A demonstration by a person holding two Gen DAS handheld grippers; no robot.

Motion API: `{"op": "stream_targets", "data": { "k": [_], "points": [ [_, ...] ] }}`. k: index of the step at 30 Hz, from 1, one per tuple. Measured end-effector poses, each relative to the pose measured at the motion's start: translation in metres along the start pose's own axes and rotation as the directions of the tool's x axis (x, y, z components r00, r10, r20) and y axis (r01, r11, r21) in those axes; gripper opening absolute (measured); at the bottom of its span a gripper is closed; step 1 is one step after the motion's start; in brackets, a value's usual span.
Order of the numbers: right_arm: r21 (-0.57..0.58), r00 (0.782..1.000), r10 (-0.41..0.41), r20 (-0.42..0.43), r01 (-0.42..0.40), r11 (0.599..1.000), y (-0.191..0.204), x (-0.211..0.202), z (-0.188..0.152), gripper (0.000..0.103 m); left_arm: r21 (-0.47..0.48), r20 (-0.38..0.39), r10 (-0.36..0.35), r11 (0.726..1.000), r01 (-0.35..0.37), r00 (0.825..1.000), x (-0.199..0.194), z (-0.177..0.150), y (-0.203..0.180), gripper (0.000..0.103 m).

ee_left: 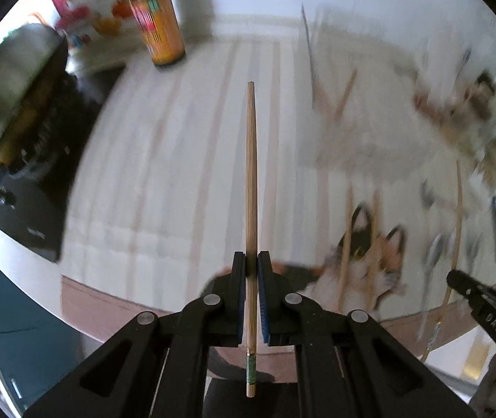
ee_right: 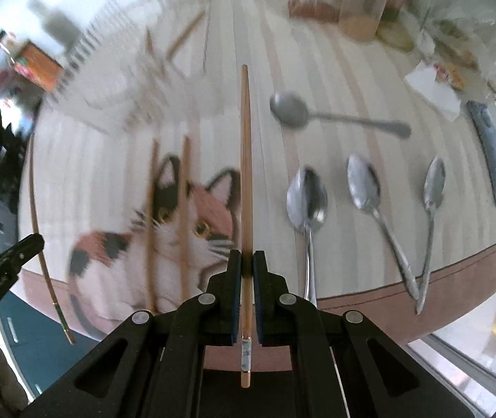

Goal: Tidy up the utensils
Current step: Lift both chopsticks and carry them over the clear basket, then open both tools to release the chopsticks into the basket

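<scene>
Clamped between the narrow jaws of the left gripper is a wooden chopstick, running straight forward with its green-banded butt end sticking back past the pads. The right gripper holds a second chopstick the same way, jaws pinched tight on the shaft, a pale blue band at its near end. Both hang above a striped tablecloth printed with a calico cat. Two loose chopsticks lie across the cat, and another lies well to the left with its end past the table's brown border. Three spoons lie side by side to the right, handles reaching that border, and a fourth spoon lies crosswise beyond them. From the left wrist view, the widest bare stretch of cloth lies ahead and to the left, bounded by a dark appliance at the left edge and an orange bottle at the far edge. A white rack with chopsticks in it stands at the far left in the right wrist view; jars crowd the far right. Label print is too blurred to read; the other gripper's body shows small raised lettering, unclear.
</scene>
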State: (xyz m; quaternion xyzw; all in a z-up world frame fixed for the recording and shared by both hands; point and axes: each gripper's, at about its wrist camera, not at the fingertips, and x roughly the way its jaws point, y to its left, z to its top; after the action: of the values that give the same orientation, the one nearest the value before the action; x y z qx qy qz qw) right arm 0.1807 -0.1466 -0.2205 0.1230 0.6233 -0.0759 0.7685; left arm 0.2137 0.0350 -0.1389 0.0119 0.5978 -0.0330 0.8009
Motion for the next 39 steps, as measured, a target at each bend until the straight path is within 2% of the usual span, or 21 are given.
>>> {"op": "stream_targets", "data": {
  "k": [4, 8, 12, 16, 18, 22, 25, 29, 32, 35, 39],
  "points": [
    [0.003, 0.996, 0.044, 0.079, -0.044, 0.999, 0.001, -0.040, 0.014, 0.007, -0.007, 0.111, -0.056, 0.998, 0.057, 0.992, -0.052, 0.035, 0.006, 0.004],
    [-0.015, 0.978, 0.103, 0.179, -0.102, 0.995, 0.007, -0.086, 0.044, 0.007, 0.004, 0.172, -0.147, 0.989, 0.148, 0.974, -0.086, 0.075, -0.003, 0.004],
    [-0.032, 0.961, 0.144, 0.236, -0.140, 0.990, 0.017, -0.111, 0.086, 0.007, 0.006, 0.158, -0.207, 0.978, 0.209, 0.965, -0.091, 0.118, -0.013, 0.004],
    [-0.040, 0.956, 0.148, 0.255, -0.142, 0.989, 0.033, -0.113, 0.135, 0.007, 0.000, 0.109, -0.226, 0.974, 0.228, 0.968, -0.069, 0.161, -0.031, 0.004],
    [-0.038, 0.958, 0.164, 0.236, -0.160, 0.986, 0.039, -0.102, 0.164, 0.007, -0.015, 0.061, -0.230, 0.973, 0.231, 0.971, -0.047, 0.184, -0.036, 0.004],
    [-0.028, 0.970, 0.165, 0.179, -0.163, 0.986, 0.050, -0.072, 0.200, 0.007, -0.068, -0.050, -0.249, 0.967, 0.246, 0.967, 0.003, 0.212, -0.041, 0.004],
    [-0.017, 0.977, 0.175, 0.123, -0.174, 0.985, 0.054, -0.046, 0.218, 0.007, -0.079, -0.114, -0.250, 0.967, 0.242, 0.962, 0.028, 0.221, -0.046, 0.004],
    [-0.034, 0.987, 0.146, 0.070, -0.144, 0.989, 0.061, -0.017, 0.231, 0.007, -0.074, -0.172, -0.235, 0.971, 0.225, 0.957, 0.052, 0.226, -0.049, 0.005],
    [-0.046, 0.989, 0.144, 0.024, -0.143, 0.989, 0.066, 0.000, 0.233, 0.007, -0.074, -0.187, -0.250, 0.968, 0.241, 0.950, 0.055, 0.225, -0.051, 0.005],
    [-0.055, 0.991, 0.136, -0.012, -0.136, 0.989, 0.070, 0.010, 0.232, 0.007, -0.056, -0.171, -0.236, 0.972, 0.230, 0.957, 0.048, 0.224, -0.051, 0.006],
    [-0.051, 0.993, 0.120, -0.020, -0.121, 0.991, 0.063, 0.011, 0.231, 0.010, -0.031, -0.115, -0.182, 0.983, 0.180, 0.976, 0.032, 0.219, -0.045, 0.007]
  ]
}}
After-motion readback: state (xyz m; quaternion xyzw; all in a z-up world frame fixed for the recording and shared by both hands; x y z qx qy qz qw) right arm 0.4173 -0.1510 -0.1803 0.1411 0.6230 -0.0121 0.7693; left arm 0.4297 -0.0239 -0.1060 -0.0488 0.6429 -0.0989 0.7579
